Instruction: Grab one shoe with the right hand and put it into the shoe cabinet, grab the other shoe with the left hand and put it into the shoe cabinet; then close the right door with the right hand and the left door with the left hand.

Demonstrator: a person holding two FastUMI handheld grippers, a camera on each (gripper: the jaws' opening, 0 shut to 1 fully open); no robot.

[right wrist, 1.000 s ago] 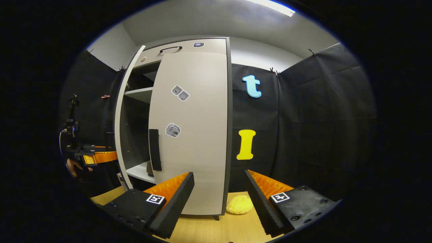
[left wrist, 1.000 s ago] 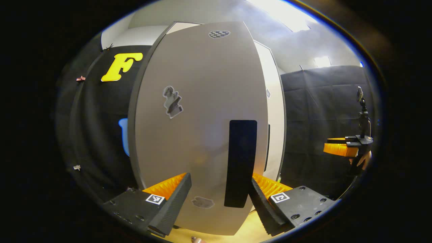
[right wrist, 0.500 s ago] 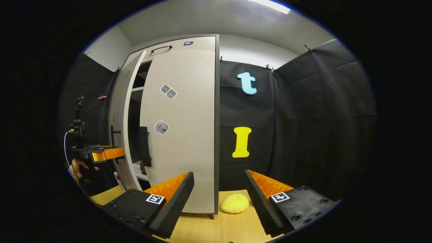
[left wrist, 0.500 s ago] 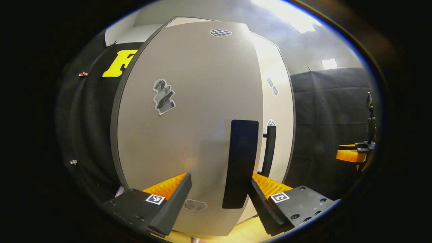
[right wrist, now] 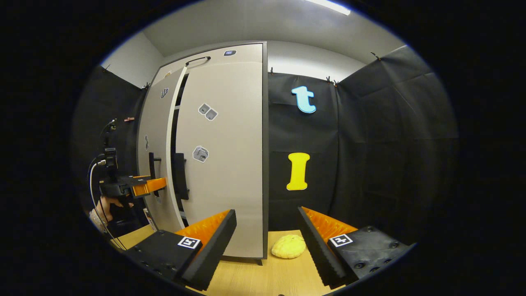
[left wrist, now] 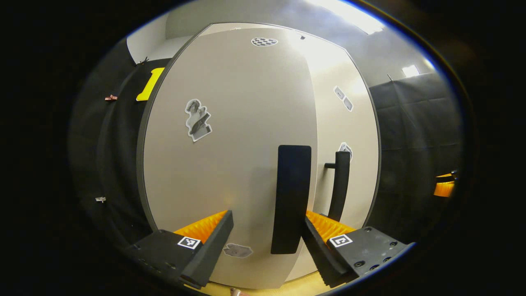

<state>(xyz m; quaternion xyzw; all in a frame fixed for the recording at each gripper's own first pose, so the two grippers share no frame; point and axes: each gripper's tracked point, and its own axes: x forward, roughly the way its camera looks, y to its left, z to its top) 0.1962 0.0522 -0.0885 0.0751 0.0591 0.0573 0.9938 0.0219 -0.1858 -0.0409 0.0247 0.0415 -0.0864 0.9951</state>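
We've got the left hand-held gripper (left wrist: 267, 242) w/ fingers apart, pushing the left door (left wrist: 230, 156), almost shut beside the right door (right wrist: 222, 156); too hard and it could bounce back.

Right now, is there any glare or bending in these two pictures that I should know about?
Left gripper view: ceiling-light glare washes the cabinet's top, and the left door bulges strongly. Right gripper view: even light, no glare on the right door, milder bowing at the edges.

left door (right wrist: 154, 135) swung nearly shut, gap narrowed
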